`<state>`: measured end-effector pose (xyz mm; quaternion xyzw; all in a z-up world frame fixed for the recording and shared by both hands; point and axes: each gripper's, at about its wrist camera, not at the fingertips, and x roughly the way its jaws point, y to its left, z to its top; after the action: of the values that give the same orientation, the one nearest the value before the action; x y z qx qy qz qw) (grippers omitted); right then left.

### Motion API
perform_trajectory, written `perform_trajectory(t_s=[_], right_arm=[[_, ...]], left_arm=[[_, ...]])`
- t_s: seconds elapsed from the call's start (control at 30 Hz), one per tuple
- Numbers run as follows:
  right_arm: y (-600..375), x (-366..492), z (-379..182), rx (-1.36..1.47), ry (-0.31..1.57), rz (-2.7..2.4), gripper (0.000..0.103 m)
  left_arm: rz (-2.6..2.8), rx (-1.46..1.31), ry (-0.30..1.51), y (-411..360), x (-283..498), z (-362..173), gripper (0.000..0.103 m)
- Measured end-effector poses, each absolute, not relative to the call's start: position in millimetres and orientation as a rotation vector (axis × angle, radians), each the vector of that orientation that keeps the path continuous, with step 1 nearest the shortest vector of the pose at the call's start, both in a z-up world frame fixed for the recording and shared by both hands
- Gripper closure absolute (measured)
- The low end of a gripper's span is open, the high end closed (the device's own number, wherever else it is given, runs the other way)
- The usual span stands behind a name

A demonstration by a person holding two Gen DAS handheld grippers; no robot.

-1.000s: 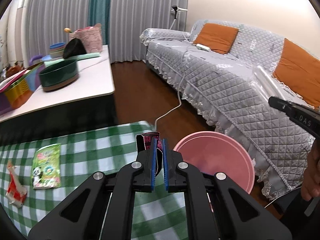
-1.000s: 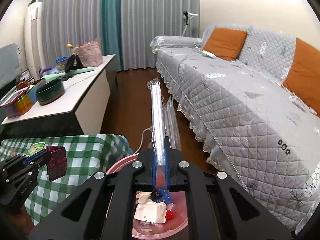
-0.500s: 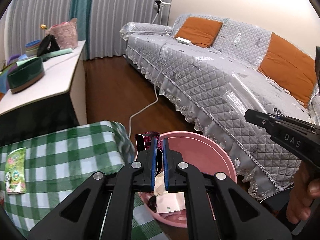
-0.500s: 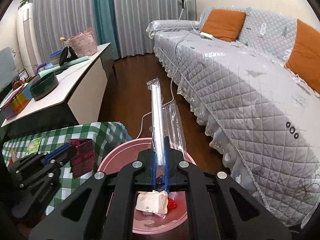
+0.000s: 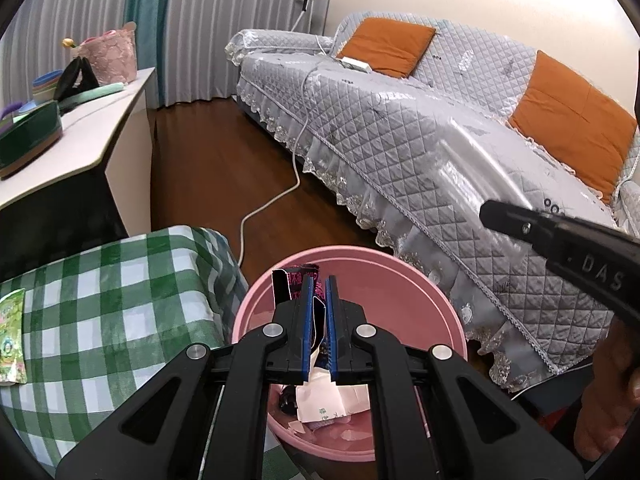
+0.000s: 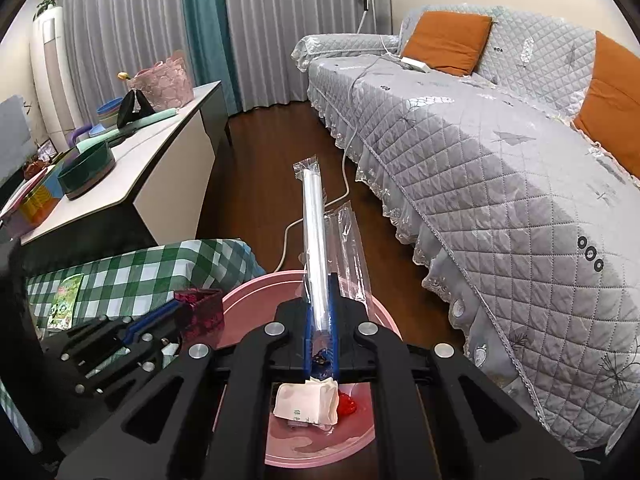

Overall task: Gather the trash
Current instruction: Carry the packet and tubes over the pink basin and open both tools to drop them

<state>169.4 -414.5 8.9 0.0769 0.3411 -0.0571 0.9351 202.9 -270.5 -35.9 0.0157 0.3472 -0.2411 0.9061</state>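
A pink bin [image 5: 420, 276] stands on the floor beside the green-checked table [image 5: 120, 292] and holds crumpled white paper [image 5: 320, 400] and other scraps. My left gripper [image 5: 316, 284] is shut on a dark pink-and-black wrapper [image 5: 294, 276] and holds it over the bin. My right gripper [image 6: 320, 320] is shut on a long clear plastic wrapper [image 6: 316, 232] that sticks out forward over the bin [image 6: 248, 296]. In the right wrist view the left gripper [image 6: 176, 312] with its wrapper [image 6: 202, 312] is at the bin's left rim. A green snack packet [image 5: 10, 336] lies on the table.
A grey quilted sofa [image 5: 400, 128] with orange cushions fills the right side. A white cable [image 5: 260, 208] runs across the wooden floor. A white side table [image 5: 72, 136] at the left carries a dark green bowl [image 5: 28, 136] and other items.
Both grippers have moved right and forward from over the table edge to over the pink bin, each still holding its wrapper. The bin's contents have come into the left view.
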Motion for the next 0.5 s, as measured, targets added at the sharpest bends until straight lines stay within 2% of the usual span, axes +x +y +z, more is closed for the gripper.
perform_trajectory(t_s=[0.1, 0.2, 0.27, 0.5], right_arm=[[-418, 170, 8, 0.176, 0.706, -0.131, 0.091], [-422, 170, 6, 0.196, 0.714, -0.139, 0.079], [-423, 169, 8, 0.201, 0.705, -0.145, 0.072], [-424, 165, 11, 0.223, 0.689, -0.14, 0.07]], left_arm=[[-0.504, 0.036, 0.743, -273, 204, -39, 0.096], [-0.49, 0.042, 0.744, -273, 202, -40, 0.085], [-0.482, 0.047, 0.74, -272, 200, -39, 0.084], [-0.457, 0.052, 0.72, -260, 191, -27, 0.084]])
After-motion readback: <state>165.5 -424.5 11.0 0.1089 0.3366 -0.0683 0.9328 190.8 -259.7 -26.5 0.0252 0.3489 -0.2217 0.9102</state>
